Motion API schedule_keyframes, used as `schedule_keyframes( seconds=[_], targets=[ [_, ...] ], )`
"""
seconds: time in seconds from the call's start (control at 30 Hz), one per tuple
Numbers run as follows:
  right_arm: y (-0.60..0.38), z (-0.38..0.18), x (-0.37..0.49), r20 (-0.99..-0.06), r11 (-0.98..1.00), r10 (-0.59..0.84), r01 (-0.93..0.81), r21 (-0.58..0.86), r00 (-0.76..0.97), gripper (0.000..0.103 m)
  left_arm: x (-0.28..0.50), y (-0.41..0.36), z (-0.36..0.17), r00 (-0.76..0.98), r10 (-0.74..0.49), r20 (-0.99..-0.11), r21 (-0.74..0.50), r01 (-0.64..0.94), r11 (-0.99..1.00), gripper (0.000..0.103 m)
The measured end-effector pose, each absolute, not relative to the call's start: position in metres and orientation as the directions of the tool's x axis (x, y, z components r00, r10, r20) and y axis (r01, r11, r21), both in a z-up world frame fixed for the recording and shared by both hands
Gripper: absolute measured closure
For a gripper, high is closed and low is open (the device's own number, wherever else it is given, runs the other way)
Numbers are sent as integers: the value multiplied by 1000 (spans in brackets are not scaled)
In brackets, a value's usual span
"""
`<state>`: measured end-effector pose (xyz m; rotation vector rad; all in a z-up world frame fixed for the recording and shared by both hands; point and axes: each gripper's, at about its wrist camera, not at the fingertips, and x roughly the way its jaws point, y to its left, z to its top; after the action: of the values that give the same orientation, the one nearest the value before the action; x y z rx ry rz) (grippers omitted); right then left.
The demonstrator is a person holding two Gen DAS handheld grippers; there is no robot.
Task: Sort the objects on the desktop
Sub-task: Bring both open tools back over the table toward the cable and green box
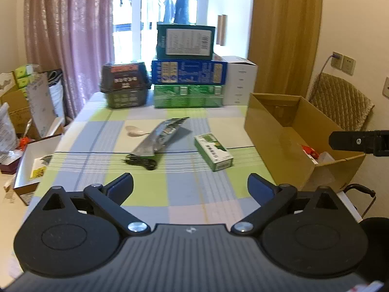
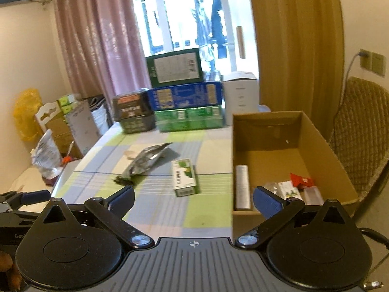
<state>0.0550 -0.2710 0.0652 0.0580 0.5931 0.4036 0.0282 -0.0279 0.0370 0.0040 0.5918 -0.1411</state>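
On the checked tablecloth lie a small green box (image 1: 213, 151) (image 2: 184, 177), a long silver foil pouch (image 1: 160, 135) (image 2: 145, 159), a coiled black cable (image 1: 142, 162) (image 2: 122, 181) and a pale spoon (image 1: 134, 131). An open cardboard box (image 1: 272, 131) (image 2: 316, 136) stands at the table's right side and holds a white tube (image 2: 242, 187), a red packet (image 2: 301, 179) and small packs. My left gripper (image 1: 190, 187) is open and empty above the near table. My right gripper (image 2: 193, 200) is open and empty, its right finger over the carton's near wall.
Stacked boxes in green, blue and white (image 1: 187, 73) and a dark basket (image 1: 125, 86) line the table's far edge. A white open box (image 1: 29, 165) sits off the left edge among floor clutter. A padded chair (image 2: 359, 131) stands right of the carton.
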Motion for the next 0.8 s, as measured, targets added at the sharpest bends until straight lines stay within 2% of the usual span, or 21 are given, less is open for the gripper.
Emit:
schedule_keyframes(
  seconds=[0.5, 0.8],
  targets=[
    [-230, 67, 36, -502, 859, 506, -461, 221, 702, 2, -9, 15, 66, 838, -17, -546, 35, 43, 998, 2],
    [-218, 58, 39, -523, 854, 509, -478, 206, 684, 2, 7, 25, 61, 826, -25, -563, 36, 55, 998, 2]
  ],
)
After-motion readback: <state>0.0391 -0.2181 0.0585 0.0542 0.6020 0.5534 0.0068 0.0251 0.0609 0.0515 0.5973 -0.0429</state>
